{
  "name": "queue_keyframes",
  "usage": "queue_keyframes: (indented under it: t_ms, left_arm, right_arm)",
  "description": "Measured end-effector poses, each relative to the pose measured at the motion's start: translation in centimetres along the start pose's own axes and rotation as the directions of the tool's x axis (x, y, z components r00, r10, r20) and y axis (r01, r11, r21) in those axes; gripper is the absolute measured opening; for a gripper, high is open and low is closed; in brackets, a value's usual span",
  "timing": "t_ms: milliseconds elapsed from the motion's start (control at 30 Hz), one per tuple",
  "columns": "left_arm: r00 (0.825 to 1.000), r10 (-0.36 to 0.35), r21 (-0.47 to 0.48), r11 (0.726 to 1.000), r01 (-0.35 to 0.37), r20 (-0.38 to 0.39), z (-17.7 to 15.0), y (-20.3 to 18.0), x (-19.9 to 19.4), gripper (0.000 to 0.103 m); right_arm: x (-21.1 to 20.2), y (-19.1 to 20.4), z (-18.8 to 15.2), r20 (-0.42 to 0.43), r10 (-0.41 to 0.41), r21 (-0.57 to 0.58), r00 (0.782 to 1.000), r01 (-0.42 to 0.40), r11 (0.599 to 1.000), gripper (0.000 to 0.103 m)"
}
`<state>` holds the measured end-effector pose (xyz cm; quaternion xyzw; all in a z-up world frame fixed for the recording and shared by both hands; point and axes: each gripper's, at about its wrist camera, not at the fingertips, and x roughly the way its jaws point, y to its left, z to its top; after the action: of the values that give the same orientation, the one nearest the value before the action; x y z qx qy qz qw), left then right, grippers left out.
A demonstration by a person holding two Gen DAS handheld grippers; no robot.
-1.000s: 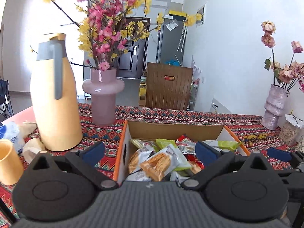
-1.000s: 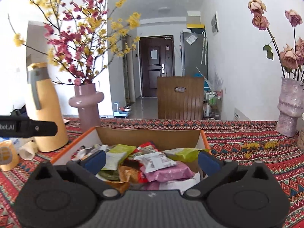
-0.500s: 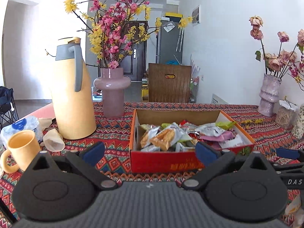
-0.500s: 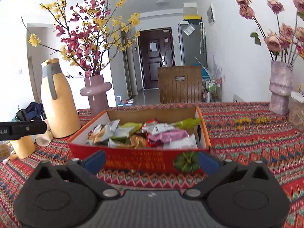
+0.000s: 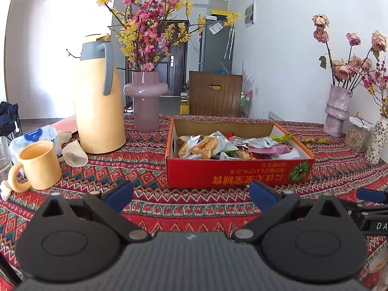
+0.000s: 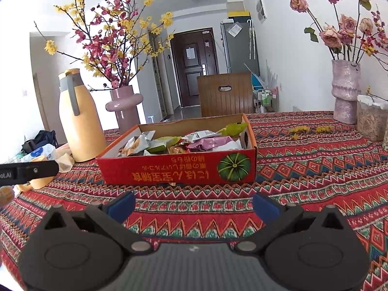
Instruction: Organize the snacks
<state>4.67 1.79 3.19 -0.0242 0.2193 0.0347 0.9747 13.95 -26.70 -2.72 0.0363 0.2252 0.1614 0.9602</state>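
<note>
- Both grippers have backed away from the snack box [image 5: 238, 172] since a second ago; it now sits whole at 12 o'clock on the worktop [image 5: 150, 167].
- Left gripper [image 5: 191, 195]: jaws released, nothing held.
- Right gripper [image 6: 194, 205]: same, spread wide and empty.
- Snack packets [image 5: 211, 144] are piled inside the box.
- Yellow jug [image 5: 98, 97] at 10 o'clock, mug [image 5: 38, 163] nearer, around 9.

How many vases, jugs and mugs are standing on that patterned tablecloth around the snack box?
Vases: 3 — mauve glass vase, rough lilac vase, floral white vase, cut off at the picture's edge
Jugs: 1 — tall yellow thermos jug
Mugs: 1 — yellow ceramic mug
Total: 5
</note>
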Motion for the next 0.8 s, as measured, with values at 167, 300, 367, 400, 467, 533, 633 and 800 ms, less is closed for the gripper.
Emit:
queue_keyframes:
  t_ms: [167,300,367,400,467,533,633,800]
  left_arm:
    - [1.000,-0.004,0.006,1.000,0.004,-0.014,-1.2,-0.4,-1.3,0.103]
    - [1.000,-0.006,0.006,1.000,0.006,-0.016,-2.0,-0.5,-2.4,0.103]
    - [1.000,-0.013,-0.003,1.000,0.013,-0.022,-2.3,-0.5,-2.8,0.103]
    - [1.000,-0.014,-0.003,1.000,0.014,-0.024,-2.5,-0.6,-3.0,0.103]
    - [1.000,-0.016,-0.001,1.000,0.016,-0.027,-2.8,-0.6,-3.3,0.103]
    - [0.999,-0.019,-0.003,1.000,0.019,-0.030,-3.0,-0.7,-3.6,0.103]
    - [0.999,-0.023,-0.006,1.000,0.023,-0.032,-3.3,-0.7,-3.7,0.103]
    - [0.999,-0.024,-0.010,1.000,0.023,-0.045,-3.6,-0.6,-3.6,0.103]
  right_arm:
    - [-1.4,0.1,-0.8,0.007,0.007,0.010,1.000,-0.007,1.000,0.103]
    - [-2.2,0.6,-1.4,0.003,0.017,0.002,1.000,-0.017,1.000,0.103]
    - [-2.7,0.8,-1.7,0.003,0.023,-0.005,1.000,-0.023,1.000,0.103]
    - [-3.0,0.9,-1.8,0.004,0.026,-0.008,1.000,-0.026,1.000,0.103]
    - [-3.4,1.1,-2.0,0.006,0.030,-0.012,1.000,-0.030,0.999,0.103]
    - [-3.7,1.2,-2.1,0.008,0.032,-0.015,0.999,-0.032,0.999,0.103]
    - [-4.0,1.3,-2.3,0.007,0.033,-0.017,0.999,-0.033,0.999,0.103]
    - [-3.8,1.4,-2.6,-0.007,0.032,-0.019,0.999,-0.032,0.999,0.103]
